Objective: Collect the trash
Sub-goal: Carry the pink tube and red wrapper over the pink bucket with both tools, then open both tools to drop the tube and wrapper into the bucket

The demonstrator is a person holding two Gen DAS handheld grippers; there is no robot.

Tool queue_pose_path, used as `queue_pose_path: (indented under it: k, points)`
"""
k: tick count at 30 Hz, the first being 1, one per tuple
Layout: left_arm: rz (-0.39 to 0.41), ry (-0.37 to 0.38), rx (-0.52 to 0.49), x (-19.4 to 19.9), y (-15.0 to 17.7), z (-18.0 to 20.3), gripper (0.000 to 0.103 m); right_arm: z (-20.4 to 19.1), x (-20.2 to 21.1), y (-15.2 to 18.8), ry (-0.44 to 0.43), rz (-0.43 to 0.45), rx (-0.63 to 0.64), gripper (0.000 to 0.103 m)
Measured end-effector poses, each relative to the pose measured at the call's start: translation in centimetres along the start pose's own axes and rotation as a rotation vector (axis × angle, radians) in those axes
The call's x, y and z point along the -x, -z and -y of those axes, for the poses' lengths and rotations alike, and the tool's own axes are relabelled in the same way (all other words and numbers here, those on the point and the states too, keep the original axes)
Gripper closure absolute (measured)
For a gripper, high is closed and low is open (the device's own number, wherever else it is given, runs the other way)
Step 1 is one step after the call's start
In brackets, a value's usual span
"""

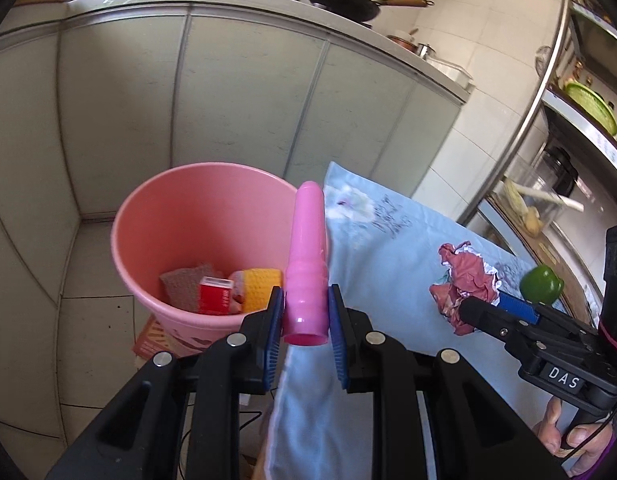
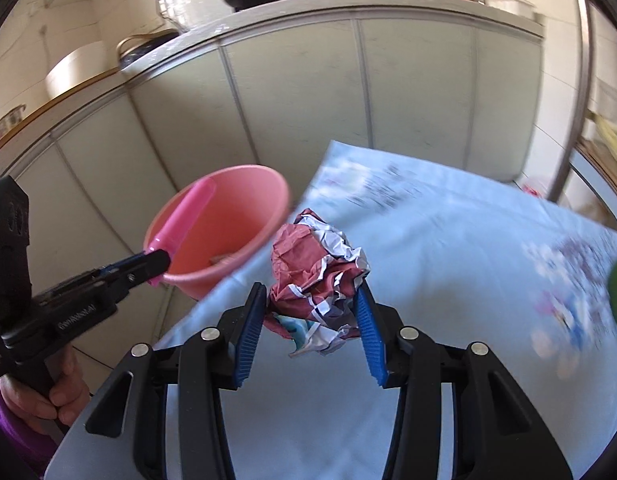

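— See the pink plastic tube (image 1: 305, 264)? Lower centre of the left view, upright, open end down, overlapping the pink bucket (image 1: 148, 216) rim.

— And that bucket holds a red box (image 1: 215, 295), a yellow thing, brown scrap. The crumpled red-and-white paper wad (image 2: 318, 276) sits mid-frame, right view.

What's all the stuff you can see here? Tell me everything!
bucket: one, pink, on the floor beside the table.
trash in bucket: red box, yellow netted item, brown pad, at the bottom.
pink tube: one, gripped above the bucket's edge.
crumpled paper: one, red and white, gripped above the cloth.
tablecloth: one, light blue, printed.
green fruit: one, on the cloth.
pans: several, black, on the counter.
left gripper: holds the tube.
right gripper: holds the paper.
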State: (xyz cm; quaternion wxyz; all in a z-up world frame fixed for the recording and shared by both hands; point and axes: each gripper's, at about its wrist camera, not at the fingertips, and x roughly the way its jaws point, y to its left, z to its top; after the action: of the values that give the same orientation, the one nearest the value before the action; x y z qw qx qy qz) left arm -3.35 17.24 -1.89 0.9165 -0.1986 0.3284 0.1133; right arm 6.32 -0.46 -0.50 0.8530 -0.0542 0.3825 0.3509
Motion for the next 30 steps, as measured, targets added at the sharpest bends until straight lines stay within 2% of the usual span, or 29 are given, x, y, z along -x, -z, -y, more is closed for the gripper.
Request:
queue_pose_path:
  k: [6, 13, 22, 30]
  points:
    - [0.016, -0.038, 0.043, 0.0, -1.0, -2.4, 0.082, -3.8, -2.1, -2.5, -0.052, -0.002, 0.067, 0.057]
    - [0.018, -0.081, 0.059, -0.7, -1.9, -4.4, 0.082, -6.3, -5.2, -3.9, -0.083, -0.032, 0.106, 0.057]
    - [-0.021, -0.110, 0.089, -2.5, -1.5, -6.3, 0.081, -7.4, -9.7, -4.9, -0.118, -0.101, 0.074, 0.057]
    - [-0.053, -0.126, 0.098, -4.2, -1.4, -7.0, 0.081, -7.5, -12.4, -4.5, -0.129, -0.151, 0.057, 0.057]
